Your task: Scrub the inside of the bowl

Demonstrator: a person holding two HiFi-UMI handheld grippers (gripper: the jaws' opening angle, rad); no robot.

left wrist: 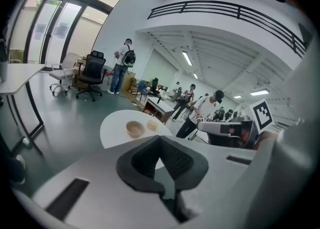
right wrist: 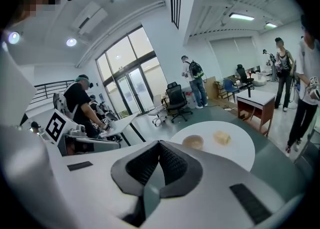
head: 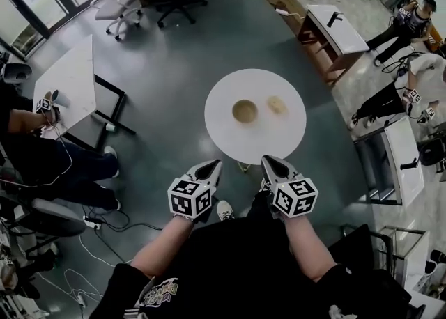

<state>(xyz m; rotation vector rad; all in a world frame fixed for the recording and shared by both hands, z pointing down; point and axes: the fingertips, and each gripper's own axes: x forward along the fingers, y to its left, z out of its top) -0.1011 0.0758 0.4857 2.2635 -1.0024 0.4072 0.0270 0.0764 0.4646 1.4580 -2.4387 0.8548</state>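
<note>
On the round white table [head: 282, 140], the small light-brown round bowl [head: 244, 111] stands upright near the middle. A pale yellow block-shaped sponge [head: 277, 105] lies just beside it on the right, apart from it. Whether the inside of the bowl is clean or soiled is too small for us to tell.

Our left claw [head: 212, 165] is pressed together with nothing between its jaws, and our right claw [head: 269, 161] is likewise pressed together and empty. Both hang short of the table's near edge, well apart from bowl and sponge.

We judge that this fits two stages equally. Our hands may be on the way in to take up the sponge, or they may be drawn back with the scrubbing over and the sponge set down. The pictures don't settle which. Any further contact would call for a claw to spread before it could take hold, and to cross the gap to the middle of the table.

As to pose, our bare forearms reach forward from the body, side by side. The claws point ahead and somewhat downward at the table, tips leaning slightly toward each other, marker cubes facing up.
</note>
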